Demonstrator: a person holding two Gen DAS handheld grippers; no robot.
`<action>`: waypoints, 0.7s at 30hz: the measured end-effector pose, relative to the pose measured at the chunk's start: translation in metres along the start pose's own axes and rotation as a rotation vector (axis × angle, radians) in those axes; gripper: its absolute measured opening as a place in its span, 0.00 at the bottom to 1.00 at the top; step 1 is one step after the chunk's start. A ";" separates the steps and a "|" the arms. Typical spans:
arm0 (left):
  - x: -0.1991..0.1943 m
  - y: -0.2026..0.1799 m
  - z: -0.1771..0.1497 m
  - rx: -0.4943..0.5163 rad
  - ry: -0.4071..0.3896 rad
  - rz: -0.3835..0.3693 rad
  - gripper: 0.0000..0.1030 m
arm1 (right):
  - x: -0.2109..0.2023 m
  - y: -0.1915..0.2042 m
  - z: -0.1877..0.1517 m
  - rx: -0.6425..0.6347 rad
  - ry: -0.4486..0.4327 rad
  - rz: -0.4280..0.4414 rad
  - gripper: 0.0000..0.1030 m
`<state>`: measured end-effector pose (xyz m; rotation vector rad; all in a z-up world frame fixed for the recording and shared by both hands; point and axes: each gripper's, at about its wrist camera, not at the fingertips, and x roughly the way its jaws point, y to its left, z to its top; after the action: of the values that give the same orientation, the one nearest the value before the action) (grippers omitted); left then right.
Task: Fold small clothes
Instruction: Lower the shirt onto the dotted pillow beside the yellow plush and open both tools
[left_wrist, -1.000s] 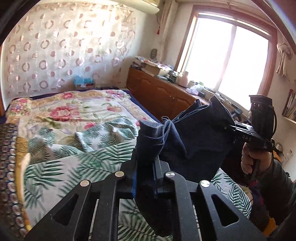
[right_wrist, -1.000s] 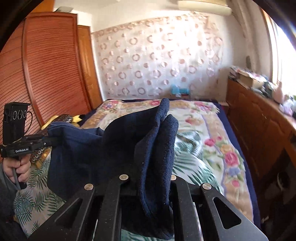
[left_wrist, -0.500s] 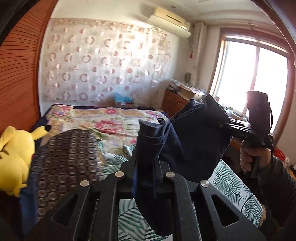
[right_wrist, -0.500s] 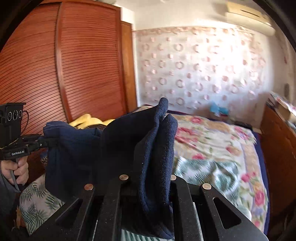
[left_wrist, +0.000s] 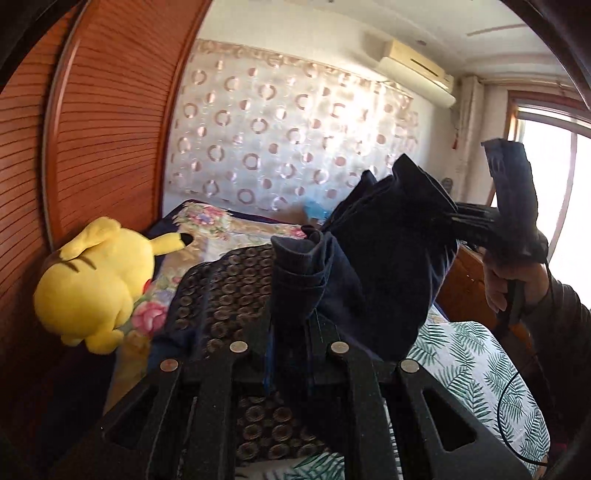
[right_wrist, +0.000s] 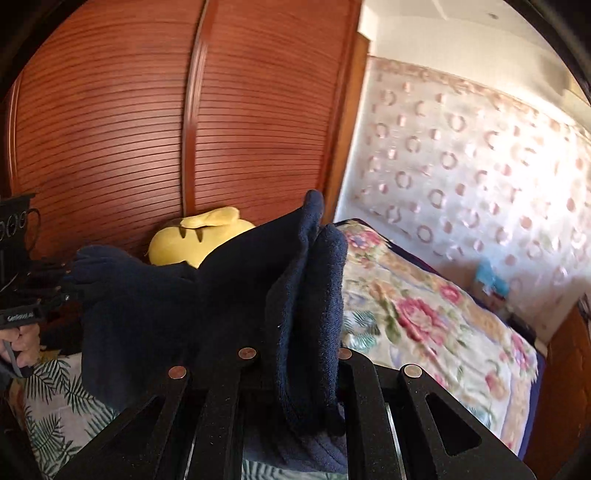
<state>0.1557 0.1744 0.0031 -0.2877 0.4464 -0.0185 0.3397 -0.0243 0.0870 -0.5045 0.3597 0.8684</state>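
Note:
A small dark navy garment (left_wrist: 384, 266) (right_wrist: 207, 295) hangs stretched in the air between both grippers, above the bed. My left gripper (left_wrist: 290, 332) is shut on one bunched edge of it. My right gripper (right_wrist: 304, 343) is shut on the opposite thick folded edge. In the left wrist view the right gripper (left_wrist: 461, 218) shows at the right, gripped by a hand (left_wrist: 513, 284). In the right wrist view the left gripper (right_wrist: 61, 284) shows at the far left, clamped on the cloth's other end.
A yellow plush toy (left_wrist: 96, 288) (right_wrist: 201, 240) lies against the slatted wooden wardrobe (right_wrist: 147, 129). The bed (right_wrist: 424, 325) carries a floral quilt, a dark patterned blanket (left_wrist: 221, 295) and a palm-leaf sheet (left_wrist: 472, 373). Circle-patterned curtain (left_wrist: 288, 140) behind; a window (left_wrist: 554, 184) at the right.
Both grippers have swung toward the wardrobe side with the navy garment still held between them; the window and cabinet slid out of view, the plush toy and wardrobe came in.

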 end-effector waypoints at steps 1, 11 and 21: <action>-0.002 0.005 -0.004 -0.016 0.000 0.007 0.13 | 0.008 0.000 0.006 -0.015 0.003 0.005 0.10; 0.003 0.043 -0.051 -0.131 0.109 0.113 0.13 | 0.110 0.033 0.039 -0.115 0.079 0.038 0.09; 0.008 0.046 -0.061 -0.119 0.151 0.142 0.13 | 0.140 0.035 0.051 0.012 0.078 -0.082 0.54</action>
<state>0.1346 0.2017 -0.0658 -0.3721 0.6181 0.1264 0.4003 0.1112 0.0506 -0.5396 0.4127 0.7684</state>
